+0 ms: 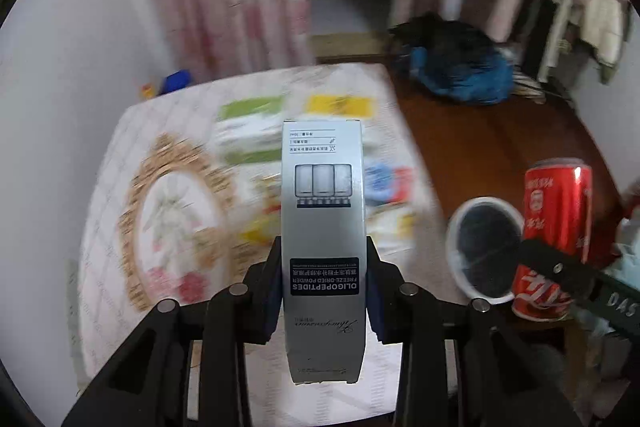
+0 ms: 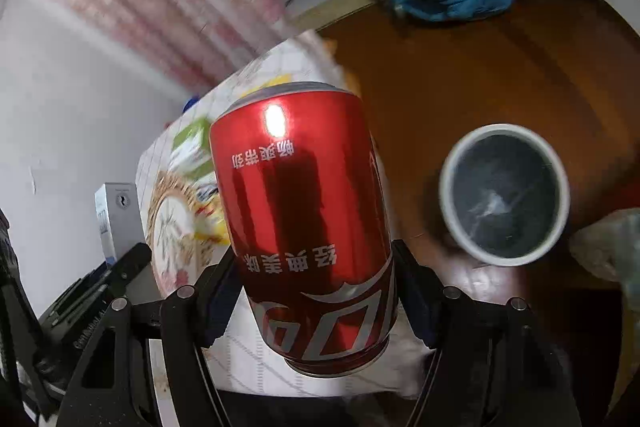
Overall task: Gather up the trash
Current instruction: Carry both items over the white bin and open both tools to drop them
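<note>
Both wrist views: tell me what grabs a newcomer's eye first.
A shiny red can fills the right wrist view, clamped in the right tongs. In the left view, a tall silver box stands clamped in the left tongs above a cluttered table. A white-rimmed bin with a dark liner sits on the brown floor right of the can.

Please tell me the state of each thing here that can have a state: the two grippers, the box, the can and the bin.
Left hand-held gripper: shut on the silver box.
Silver box: held, off the table.
Right hand-held gripper: shut on the red can.
Red can: held, upside down, undented.
White bin: open, on the floor, dark liner inside.
</note>
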`<state>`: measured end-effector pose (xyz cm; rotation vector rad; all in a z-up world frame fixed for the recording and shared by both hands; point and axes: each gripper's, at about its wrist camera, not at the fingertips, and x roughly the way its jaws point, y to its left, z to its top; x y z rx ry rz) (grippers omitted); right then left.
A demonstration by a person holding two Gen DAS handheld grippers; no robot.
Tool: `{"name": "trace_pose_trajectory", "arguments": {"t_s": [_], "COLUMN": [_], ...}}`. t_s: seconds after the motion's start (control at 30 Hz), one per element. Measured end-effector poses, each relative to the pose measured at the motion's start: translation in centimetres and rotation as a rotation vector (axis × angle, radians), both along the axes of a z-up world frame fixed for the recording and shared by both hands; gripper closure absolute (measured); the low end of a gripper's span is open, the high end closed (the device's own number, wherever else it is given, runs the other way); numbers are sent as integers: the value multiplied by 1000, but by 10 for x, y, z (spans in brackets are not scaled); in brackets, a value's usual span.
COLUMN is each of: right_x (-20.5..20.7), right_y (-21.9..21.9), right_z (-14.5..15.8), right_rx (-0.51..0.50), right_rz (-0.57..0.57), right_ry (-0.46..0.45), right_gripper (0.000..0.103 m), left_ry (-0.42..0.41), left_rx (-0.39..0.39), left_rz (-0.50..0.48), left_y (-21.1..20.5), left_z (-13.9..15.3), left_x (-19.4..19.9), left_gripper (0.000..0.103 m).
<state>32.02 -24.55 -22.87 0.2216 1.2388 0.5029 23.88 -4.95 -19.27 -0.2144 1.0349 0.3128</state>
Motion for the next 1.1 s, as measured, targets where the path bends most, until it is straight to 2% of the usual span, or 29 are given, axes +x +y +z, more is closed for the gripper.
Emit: {"name": "trace_pose_trajectory", "arguments": {"t_s": [0.17, 0.33, 0.47, 0.63, 0.73, 0.87, 0.93, 0.97, 1.0, 1.07, 1.1], "right_x": [29, 66, 96, 121, 131, 143, 153, 155, 159, 162, 163], "right_y": [-85, -156, -187, -206, -216, -222, -219, -218, -217, -215, -215], "right_z": [-10, -59, -114, -164, -190, -216, -231, -236, -243, -249, -251], "right_rx": [-36, -92, -108, -103, -104, -105, -110, -111, -111, -123, -130], "right_rz": [-134, -249, -292, -322, -340, -354, -349, -344, -336, -337, -336], "right_ry": [18, 101, 194, 265, 296, 323, 330, 335, 344, 339, 335], "right_gripper": [31, 31, 31, 31, 31, 31, 31, 31, 31, 30, 22], "left_ry": [7, 93, 185, 287, 335, 382, 403, 403, 398, 395, 402], "left_rx": [-70, -166, -235, -337, -378, -384, -374, -373, -355, -321, -299], "left_rz": [-118, -214, -264, -284, -300, -310, -313, -310, -302, -299, -298], "left_y": [-62, -122, -155, -178, -188, -199, -202, -201, -199, -198, -200], "left_z": [-10, -61, -107, -159, -180, -197, -203, -204, -204, -203, -205], "left_x": [52, 110, 151, 198, 219, 235, 241, 238, 238, 237, 238], "left_gripper": [72, 72, 72, 72, 71, 69, 62, 45, 23, 11, 11]}}
